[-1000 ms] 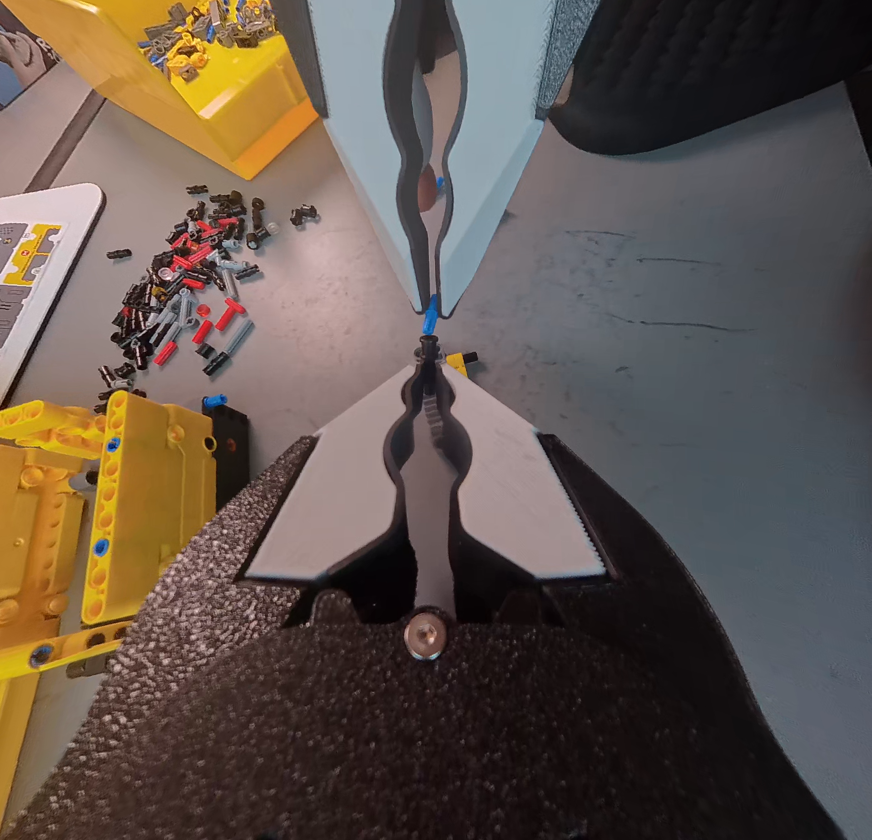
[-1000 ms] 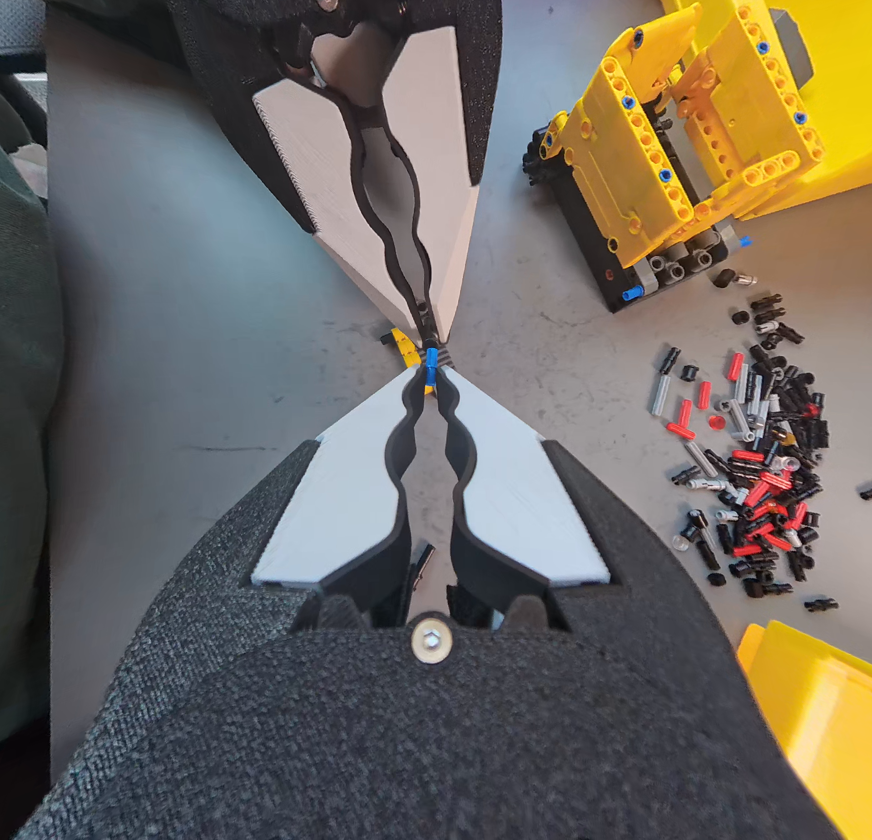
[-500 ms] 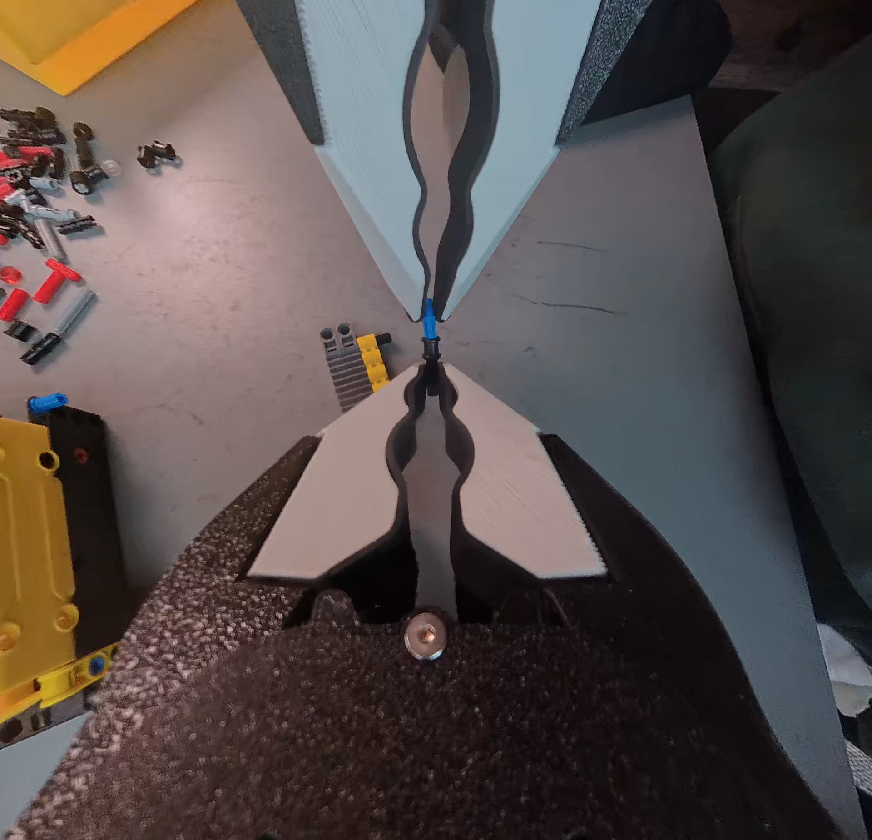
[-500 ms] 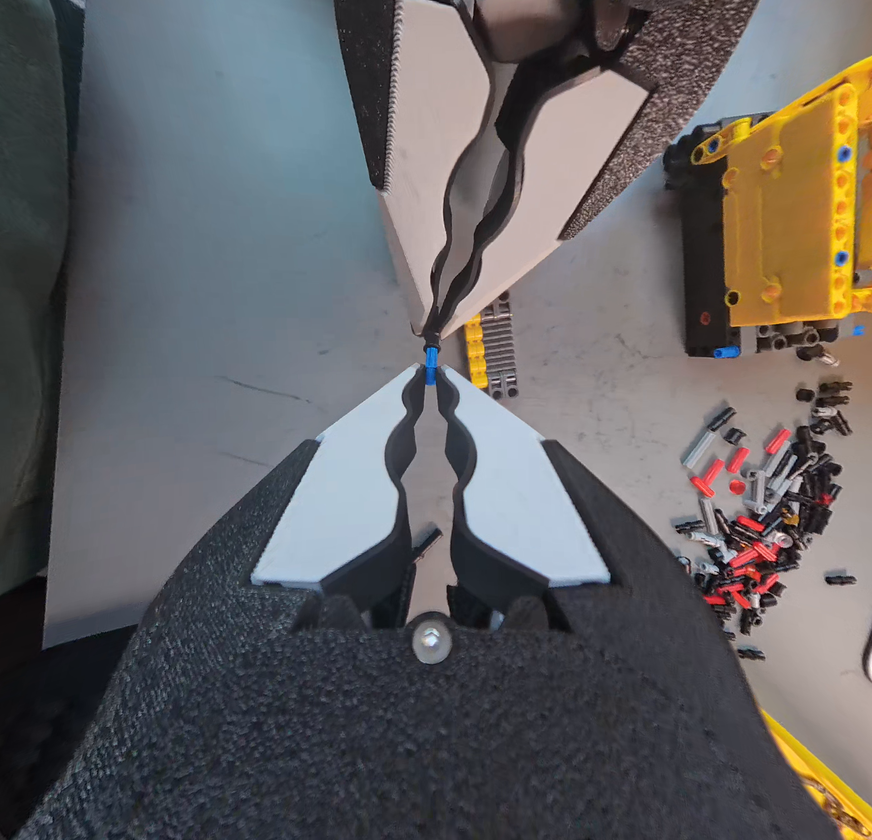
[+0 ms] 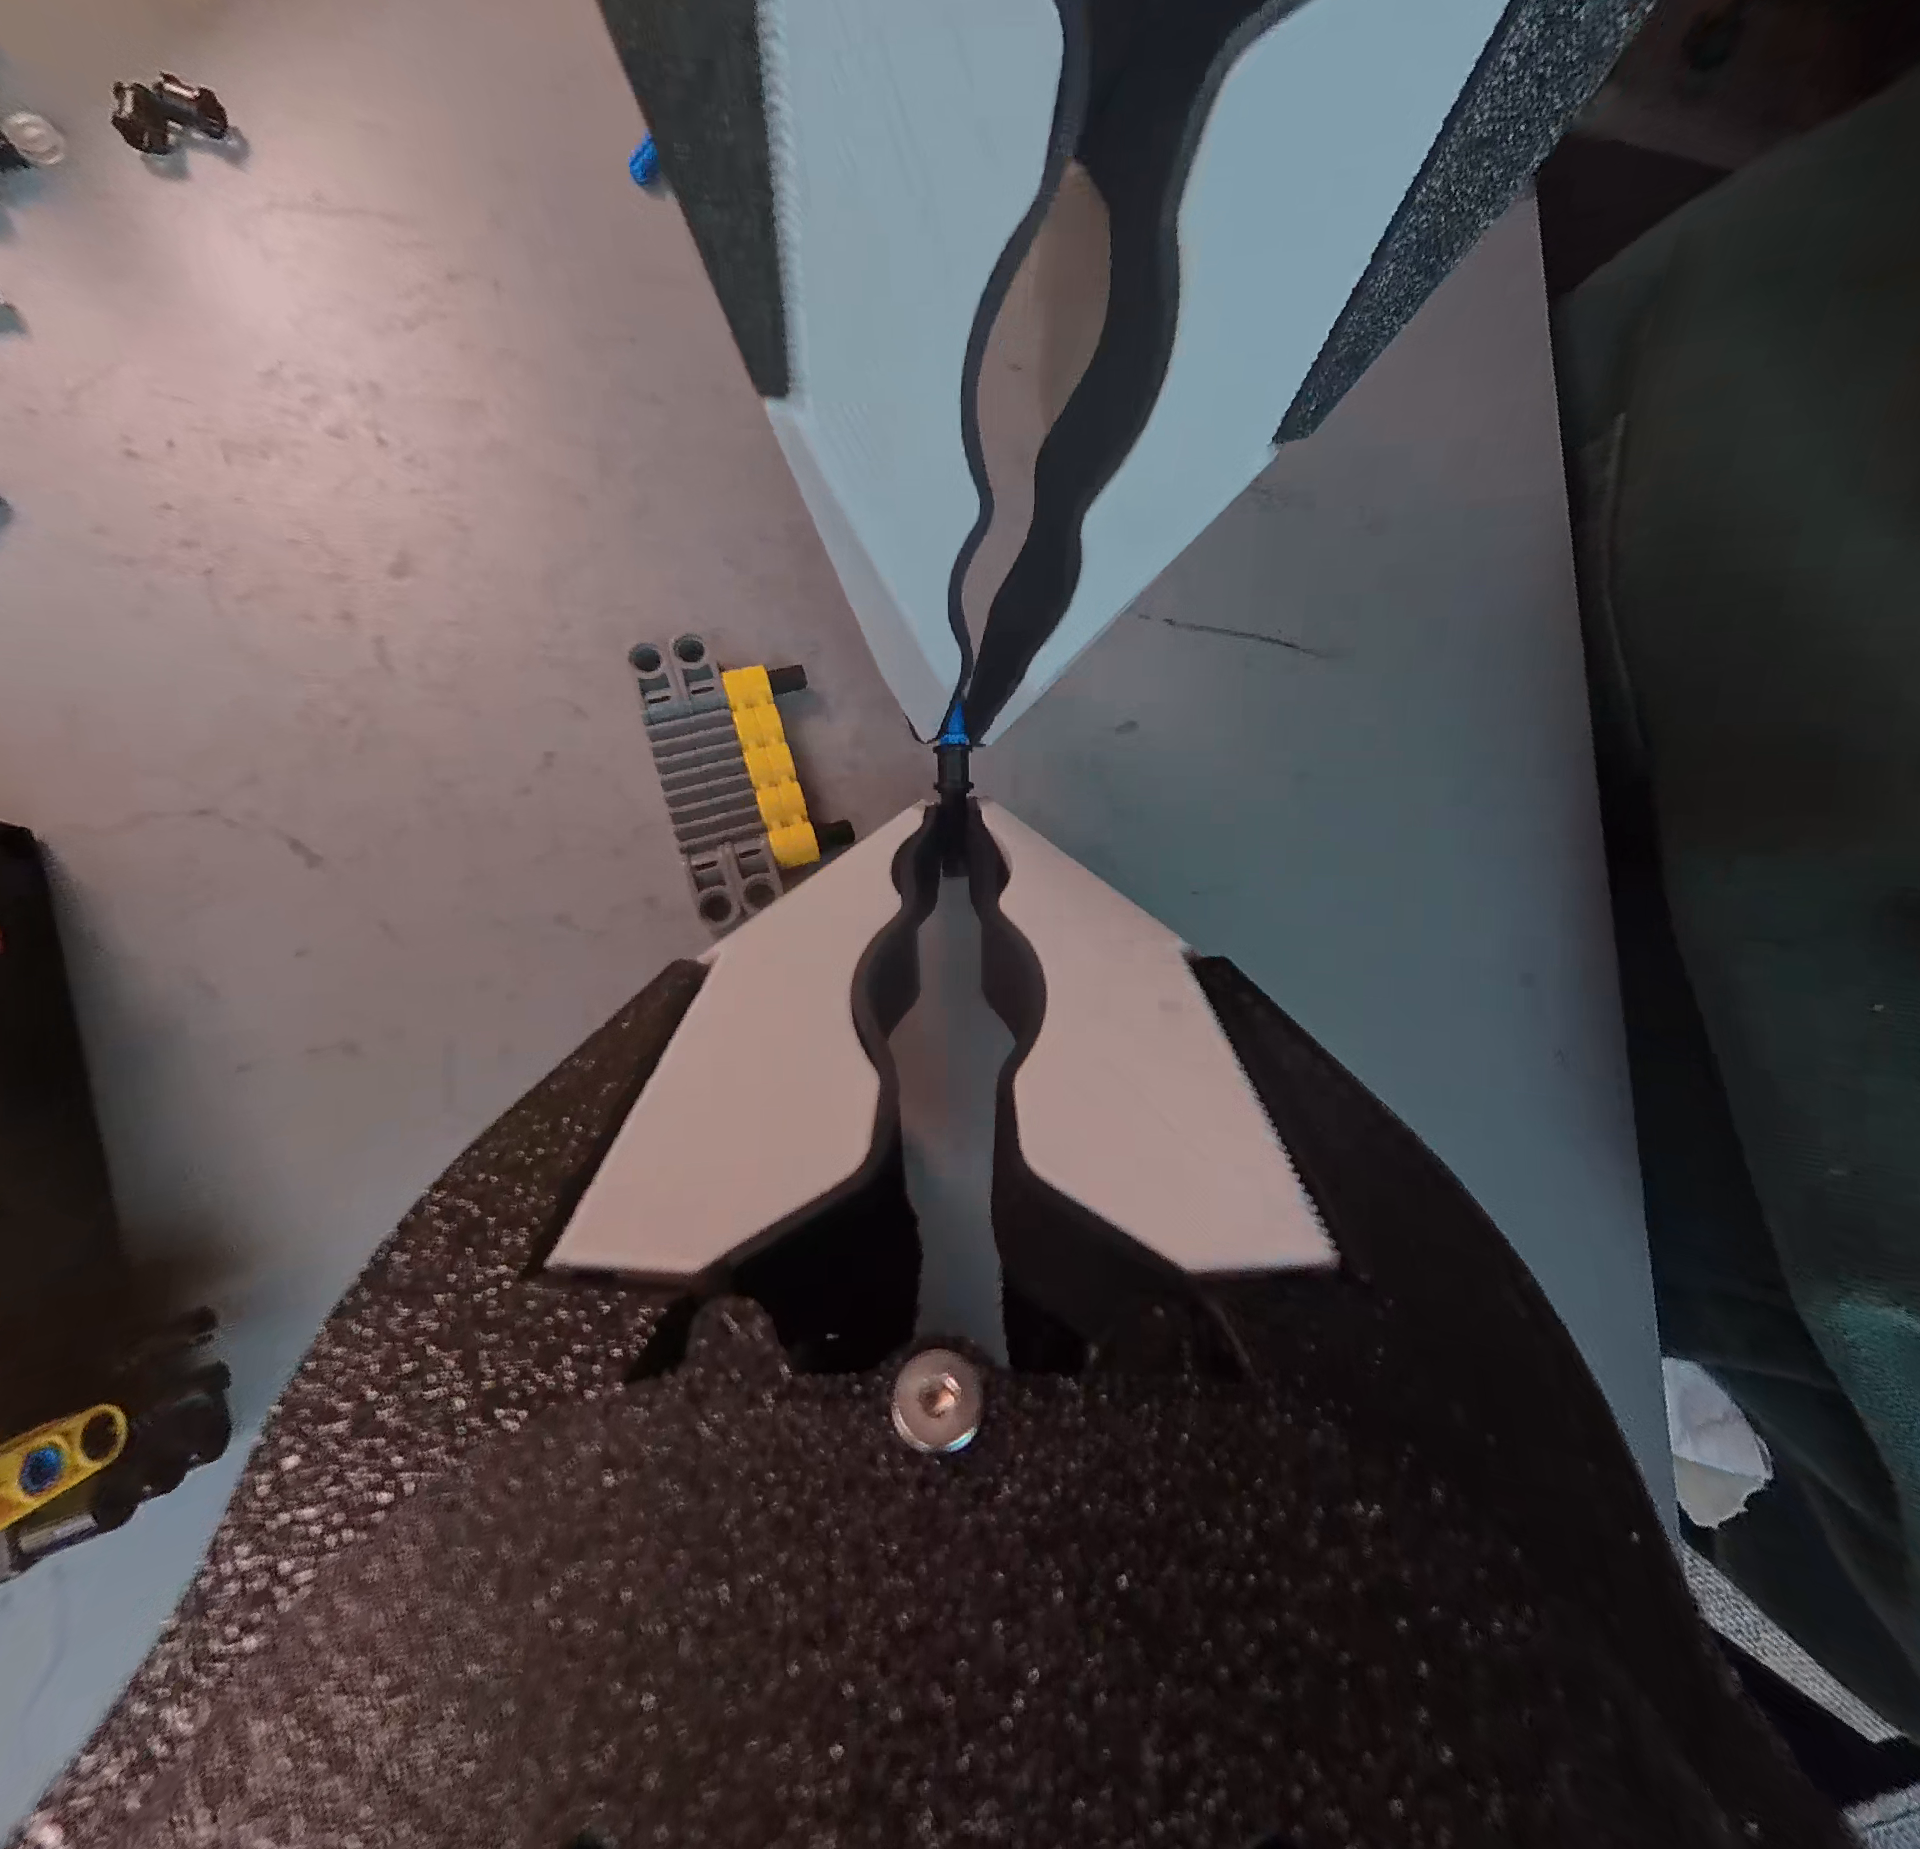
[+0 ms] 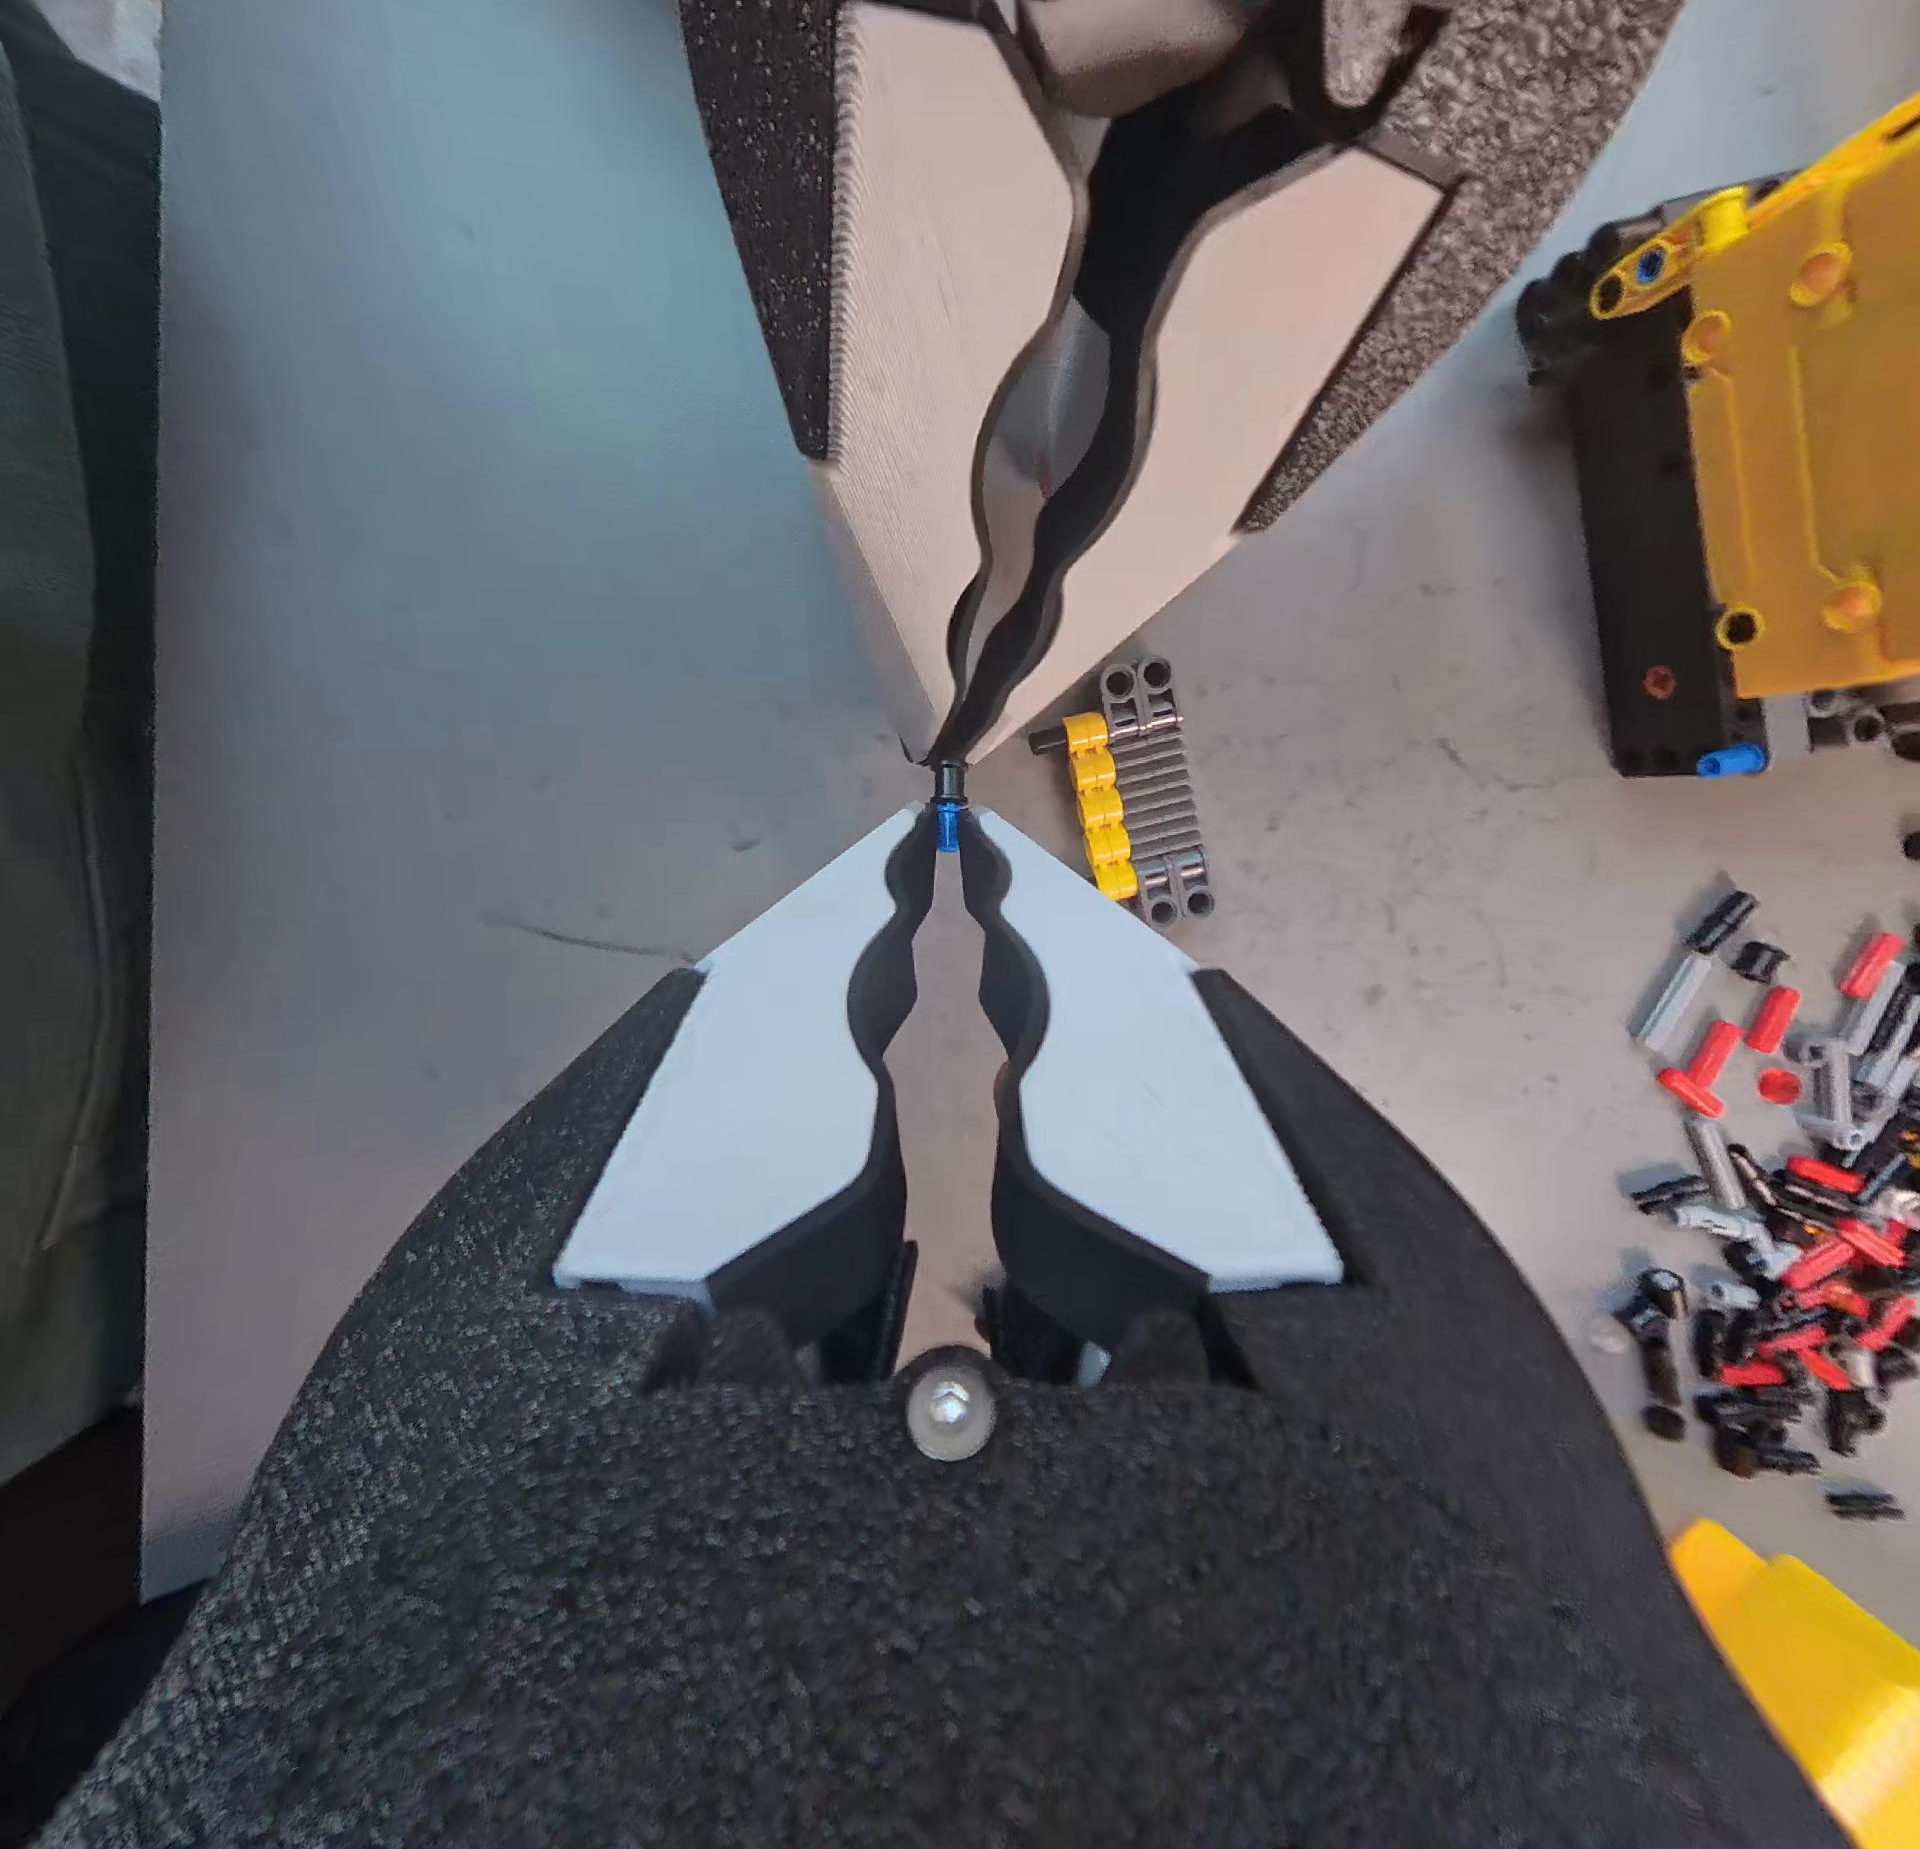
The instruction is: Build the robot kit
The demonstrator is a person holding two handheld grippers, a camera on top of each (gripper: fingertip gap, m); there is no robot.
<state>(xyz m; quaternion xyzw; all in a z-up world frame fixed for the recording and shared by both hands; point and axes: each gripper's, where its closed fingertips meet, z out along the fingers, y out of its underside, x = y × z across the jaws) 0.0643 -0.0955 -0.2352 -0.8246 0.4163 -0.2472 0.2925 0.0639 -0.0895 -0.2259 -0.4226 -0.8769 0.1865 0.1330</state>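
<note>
while both tools meet tip to tip above the grey table (image 6: 468,449), left gripper (image 5: 951,828) pinches the black connector (image 5: 951,765), right gripper (image 6: 948,833) pinches the blue pin (image 6: 948,828). risk: slight misalignment or twist could pop either tiny piece free onto the table.

Hobby workbench (loose building-toy pins (image 6: 1787,1207))

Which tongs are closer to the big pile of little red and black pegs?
Right. The pile of pegs lies just beside the right tongs, which pinch a blue peg. The left tongs, pinching a black peg, sit farther off, tip to tip.
</note>
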